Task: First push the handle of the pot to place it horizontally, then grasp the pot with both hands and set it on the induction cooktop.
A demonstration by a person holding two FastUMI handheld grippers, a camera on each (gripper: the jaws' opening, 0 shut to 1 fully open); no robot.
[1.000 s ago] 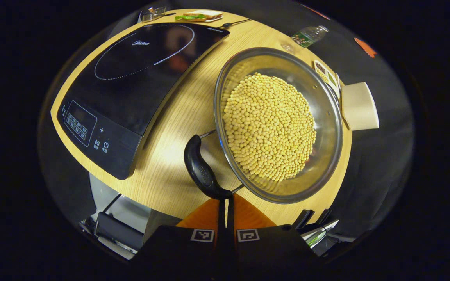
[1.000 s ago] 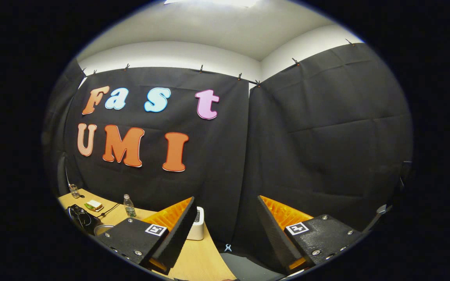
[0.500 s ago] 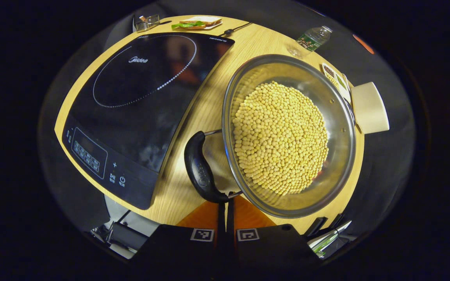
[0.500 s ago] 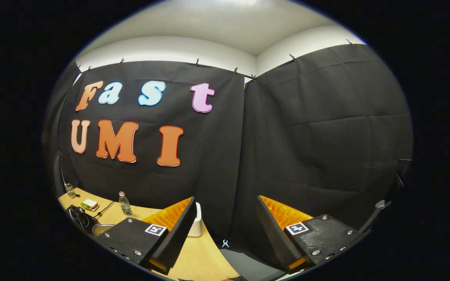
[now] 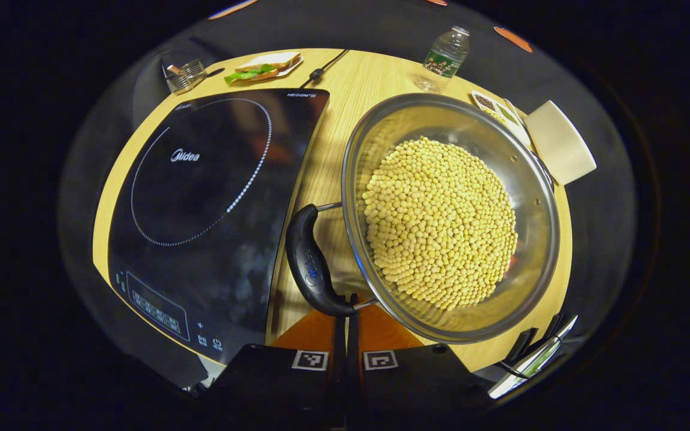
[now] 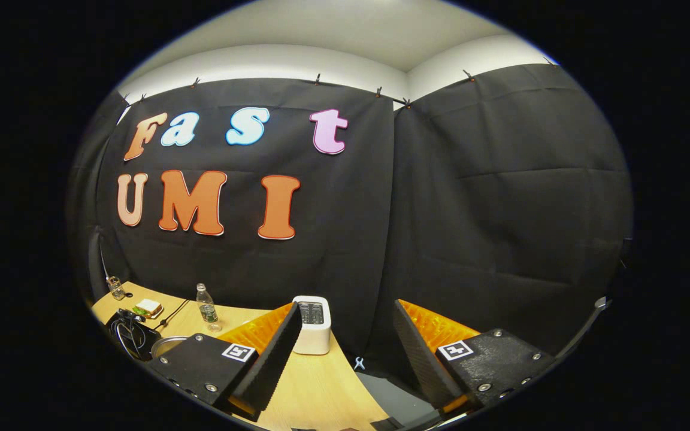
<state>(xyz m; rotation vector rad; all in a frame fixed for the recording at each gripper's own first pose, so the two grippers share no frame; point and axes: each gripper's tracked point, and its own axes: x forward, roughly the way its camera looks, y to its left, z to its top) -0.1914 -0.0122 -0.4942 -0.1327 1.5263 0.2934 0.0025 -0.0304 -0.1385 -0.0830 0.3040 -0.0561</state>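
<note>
A steel pot (image 5: 536,179) full of yellow beans sits on the wooden table (image 5: 321,155), right of the black induction cooktop (image 5: 201,197). Its black handle (image 5: 310,263) curves along the pot's left side, between pot and cooktop. My left gripper (image 5: 345,320) is shut, fingers pressed together, with the tips touching the handle's near end. In the right gripper view, my right gripper (image 6: 345,359) is open and raised, facing the booth's wall beyond the table's right end, with nothing between its fingers. The pot's rim (image 6: 168,344) peeks out behind the left finger (image 6: 261,362).
At the table's far edge stand a water bottle (image 5: 444,54), a sandwich on a plate (image 5: 264,63) and a small glass holder (image 5: 184,75). A seasoning tray (image 5: 498,111) and a white toaster (image 5: 560,140) lie right of the pot. A cable (image 5: 321,69) runs behind the cooktop.
The left gripper view has swung, so cooktop and pot now look more square-on; the shut fingertips stay at the handle's end. The right gripper tipped down a little, showing more table and the toaster.
</note>
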